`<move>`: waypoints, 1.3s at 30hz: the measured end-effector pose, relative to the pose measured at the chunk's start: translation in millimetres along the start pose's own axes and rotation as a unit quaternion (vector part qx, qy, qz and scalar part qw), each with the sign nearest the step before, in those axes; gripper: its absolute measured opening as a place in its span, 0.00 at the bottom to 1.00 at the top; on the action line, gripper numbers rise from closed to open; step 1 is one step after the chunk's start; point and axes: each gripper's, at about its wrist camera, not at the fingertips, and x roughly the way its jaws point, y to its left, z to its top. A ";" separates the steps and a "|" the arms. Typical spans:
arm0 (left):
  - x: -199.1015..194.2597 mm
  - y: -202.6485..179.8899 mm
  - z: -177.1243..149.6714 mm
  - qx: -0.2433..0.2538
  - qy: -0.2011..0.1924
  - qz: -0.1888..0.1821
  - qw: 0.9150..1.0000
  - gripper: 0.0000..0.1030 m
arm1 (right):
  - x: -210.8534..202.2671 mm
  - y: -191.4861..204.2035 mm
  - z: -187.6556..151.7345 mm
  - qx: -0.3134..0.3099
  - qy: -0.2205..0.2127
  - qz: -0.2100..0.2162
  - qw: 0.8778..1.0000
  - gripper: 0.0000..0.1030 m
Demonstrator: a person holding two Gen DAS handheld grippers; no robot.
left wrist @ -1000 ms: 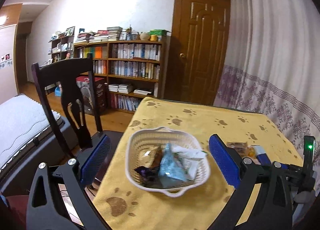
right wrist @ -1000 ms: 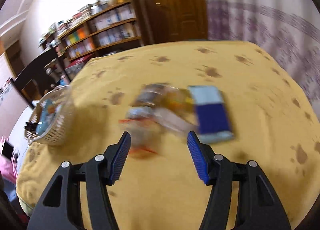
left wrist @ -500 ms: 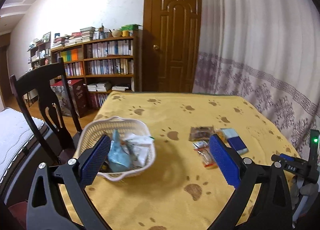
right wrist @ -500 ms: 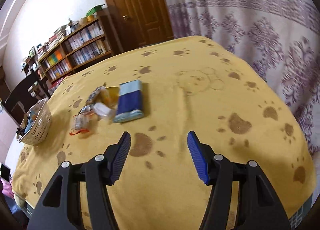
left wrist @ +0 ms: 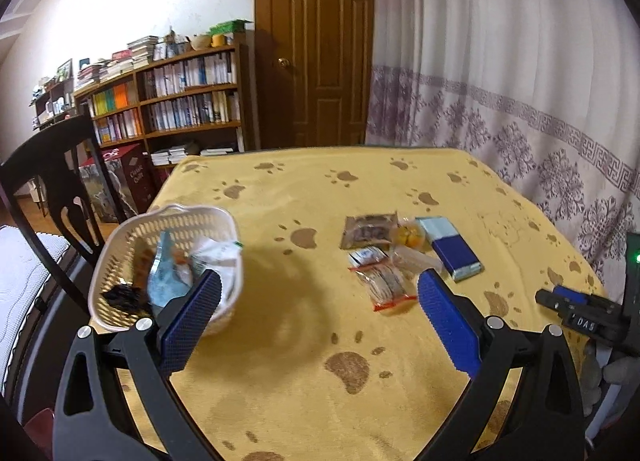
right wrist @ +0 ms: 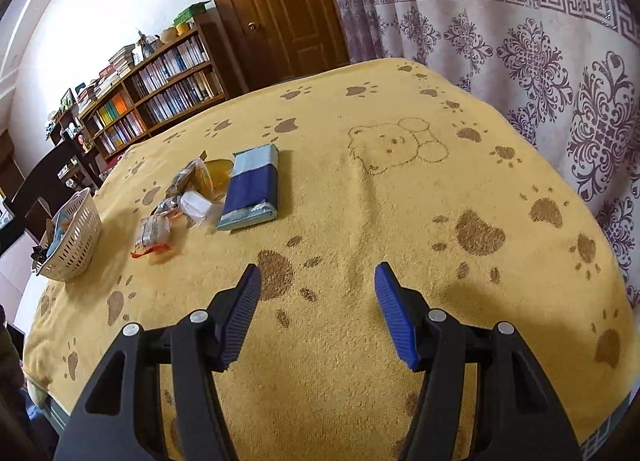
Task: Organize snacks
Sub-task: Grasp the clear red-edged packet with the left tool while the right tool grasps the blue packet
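Both grippers pulled back from snacks (left wrist: 382, 261), left fingers (left wrist: 192, 317) and right fingers (right wrist: 394, 311) spread wide, empty

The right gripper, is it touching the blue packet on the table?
Apart. The right wrist view shows the right gripper open, with bare yellow cloth between it and the blue packet.

Left wrist view: looks from the near edge across the yellow paw-print tablecloth (left wrist: 304, 341), toward the brown panelled door (left wrist: 320, 41)
Right wrist view: higher, angled down
Shared: white perforated plastic basket (left wrist: 120, 237) (right wrist: 78, 241), loose snack packets (left wrist: 384, 261) (right wrist: 188, 197)
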 end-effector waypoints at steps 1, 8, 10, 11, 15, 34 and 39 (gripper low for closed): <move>1.6 -4.6 -1.3 0.004 0.000 -0.002 1.000 0.97 | -1.2 -0.2 0.9 0.000 -0.001 0.002 1.000 0.58; 12.2 -18.5 -10.0 0.024 0.010 -0.002 1.000 0.97 | -7.7 3.6 -0.5 -0.007 -0.008 0.008 1.000 0.58; 22.6 -20.3 -12.6 0.024 0.018 0.000 1.000 0.97 | -7.4 7.9 -1.9 -0.013 -0.006 0.011 1.000 0.58; 28.0 -21.8 -13.5 0.025 0.023 -0.001 0.999 0.97 | -7.4 9.3 -2.3 -0.015 -0.006 0.012 1.000 0.58; 53.8 -31.5 -17.6 0.032 0.047 -0.013 0.998 0.97 | -7.8 13.6 -2.4 -0.023 -0.007 0.015 1.000 0.58; 167.4 -60.4 -24.4 0.044 0.136 -0.056 0.988 0.60 | 16.6 7.0 -7.5 -0.015 0.025 0.007 1.000 0.58; 165.8 -52.4 -24.9 0.028 0.134 -0.067 0.988 0.42 | 21.1 11.2 -8.9 -0.022 0.031 0.008 0.999 0.58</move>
